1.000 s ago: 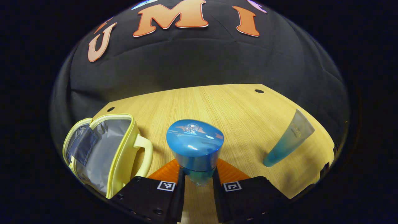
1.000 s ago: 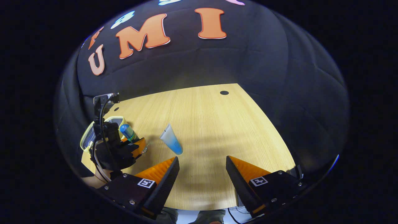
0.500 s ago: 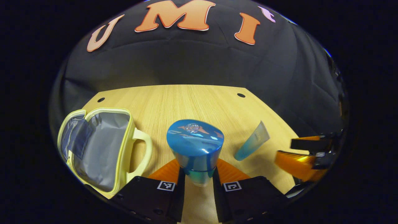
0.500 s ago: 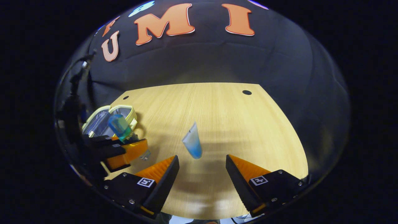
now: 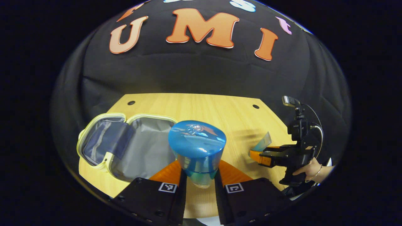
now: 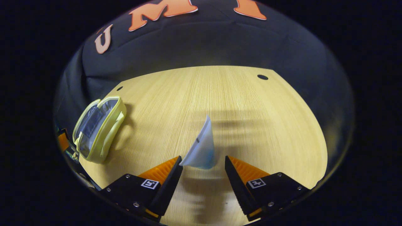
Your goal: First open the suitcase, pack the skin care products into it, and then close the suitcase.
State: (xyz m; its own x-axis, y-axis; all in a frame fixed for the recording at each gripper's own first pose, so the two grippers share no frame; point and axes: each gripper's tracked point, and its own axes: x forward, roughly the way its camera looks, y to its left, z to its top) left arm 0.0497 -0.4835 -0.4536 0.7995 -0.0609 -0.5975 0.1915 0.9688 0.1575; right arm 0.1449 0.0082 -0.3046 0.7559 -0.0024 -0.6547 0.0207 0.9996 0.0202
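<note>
While the left claw holds the blue-capped bottle clamped just beside the open suitcase on the bench, the right claw stands wide around the tube. Advice: centre both fingers on the tube's body before squeezing, since it looks soft and may slip.

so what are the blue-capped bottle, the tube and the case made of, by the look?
Blue-capped bottle: cap looks like glossy hard plastic, with sharp reflections; body below is translucent, plastic or glass.
Tube: frosted, probably soft plastic, flat crimped end, blue showing through.
Case: pale yellow, probably fabric or faux leather shell, matte grey lining that creases like cloth.
</note>
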